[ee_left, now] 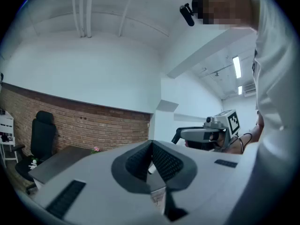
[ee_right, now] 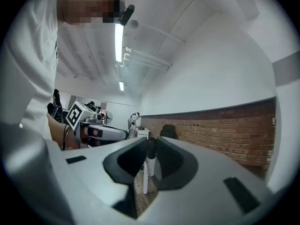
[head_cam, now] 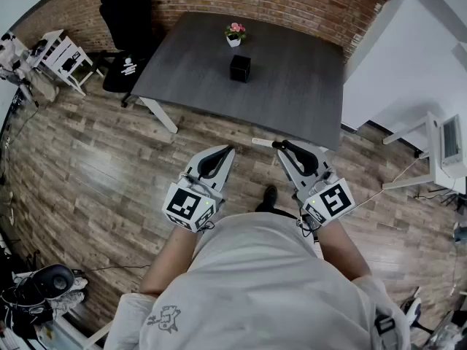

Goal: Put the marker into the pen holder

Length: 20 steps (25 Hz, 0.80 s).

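Note:
The black pen holder [head_cam: 240,68] stands on the dark grey table [head_cam: 292,86], in front of a small pot of pink flowers [head_cam: 234,33]. I stand well back from the table's near edge, with both grippers raised at chest height. My right gripper [head_cam: 279,145] is shut on the marker [head_cam: 261,143], whose white body sticks out to the left. In the right gripper view the marker [ee_right: 149,165] shows its black cap pinched between the pads, and the right gripper [ee_right: 151,146] points at the brick wall. My left gripper [head_cam: 230,149] [ee_left: 151,146] is shut and holds nothing.
A black office chair [head_cam: 128,20] stands at the table's far left corner, with a white cart [head_cam: 62,57] beyond it. A white desk with a monitor [head_cam: 449,144] is at the right. Wooden floor [head_cam: 95,166] lies between me and the table.

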Each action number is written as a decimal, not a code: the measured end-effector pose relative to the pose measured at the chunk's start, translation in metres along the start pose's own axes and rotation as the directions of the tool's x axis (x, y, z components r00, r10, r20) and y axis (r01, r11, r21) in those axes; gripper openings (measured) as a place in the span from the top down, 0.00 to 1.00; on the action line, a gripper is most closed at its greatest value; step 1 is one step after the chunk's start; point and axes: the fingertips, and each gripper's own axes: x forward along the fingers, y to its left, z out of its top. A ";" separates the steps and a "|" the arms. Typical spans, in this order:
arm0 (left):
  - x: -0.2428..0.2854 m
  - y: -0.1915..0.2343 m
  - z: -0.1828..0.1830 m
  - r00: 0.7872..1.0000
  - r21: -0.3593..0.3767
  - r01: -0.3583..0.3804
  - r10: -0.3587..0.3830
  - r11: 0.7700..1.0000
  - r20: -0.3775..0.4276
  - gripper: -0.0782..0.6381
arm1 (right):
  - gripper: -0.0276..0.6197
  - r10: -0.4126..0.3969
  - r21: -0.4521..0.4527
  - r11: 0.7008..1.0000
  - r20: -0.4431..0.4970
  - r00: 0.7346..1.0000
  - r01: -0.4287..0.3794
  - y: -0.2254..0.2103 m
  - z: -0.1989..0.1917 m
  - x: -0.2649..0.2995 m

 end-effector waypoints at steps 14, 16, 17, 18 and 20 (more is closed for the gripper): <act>0.044 0.015 -0.010 0.999 0.002 -0.036 0.036 0.999 -0.035 0.88 | 0.85 0.031 0.019 0.999 0.017 0.999 -0.031 -0.050 -0.009 0.016; 0.056 0.021 -0.011 0.998 0.006 -0.050 0.050 0.999 -0.043 0.88 | 0.85 0.039 0.028 0.999 0.018 0.999 -0.040 -0.063 -0.013 0.021; 0.062 0.024 -0.012 0.997 0.008 -0.057 0.058 0.998 -0.047 0.88 | 0.85 0.044 0.033 0.998 0.017 0.999 -0.044 -0.070 -0.016 0.024; 0.069 0.027 -0.014 0.996 0.011 -0.066 0.066 0.998 -0.052 0.88 | 0.85 0.049 0.039 0.998 0.017 0.999 -0.049 -0.078 -0.019 0.026; 0.085 0.030 -0.015 0.995 0.017 -0.082 0.083 0.996 -0.061 0.88 | 0.85 0.060 0.054 0.997 0.019 0.998 -0.061 -0.095 -0.023 0.030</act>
